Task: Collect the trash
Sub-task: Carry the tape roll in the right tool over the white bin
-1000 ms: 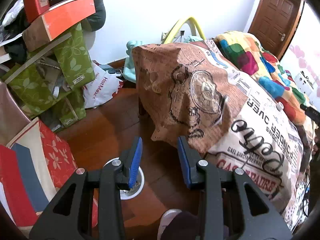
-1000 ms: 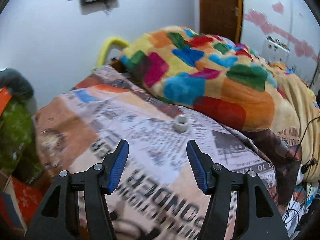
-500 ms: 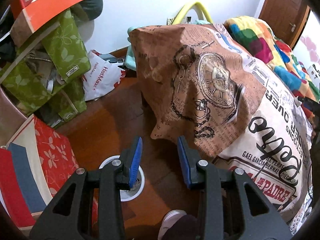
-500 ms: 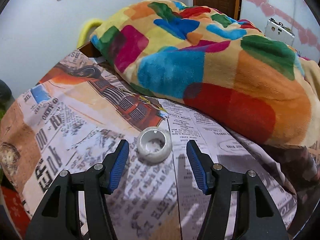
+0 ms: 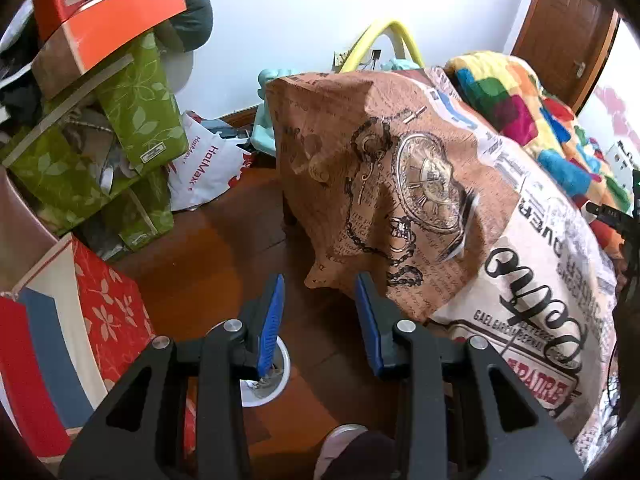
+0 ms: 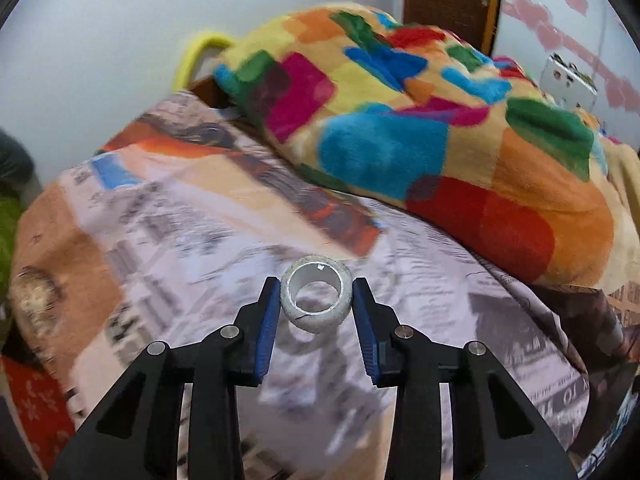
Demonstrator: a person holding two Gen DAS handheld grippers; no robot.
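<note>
**Right tongs close around a white ring on the bed**

Left wrist view: The left gripper (image 5: 320, 320) has its blue-padded jaws apart, with nothing between them. It hangs over the brown wooden floor (image 5: 224, 248) at the lower centre of the frame. Behind its left finger stands a round white bin (image 5: 280, 376) with some scraps inside. A bed cover printed like old newspaper, with a pocket watch picture (image 5: 424, 184), fills the right half. At the upper left is a pile of green leaf-patterned boxes (image 5: 136, 108), and at the lower left a red box with white flowers (image 5: 108, 312).

Right wrist view: The right gripper (image 6: 316, 312) is closing its jaws on a small white ring, like an empty tape roll (image 6: 317, 300). The ring is at the lower centre of the frame, over the newspaper-print cover, and both blue pads seem to touch its sides. A fluffy blanket of many colours (image 6: 420, 120) lies heaped at the upper right.
</note>
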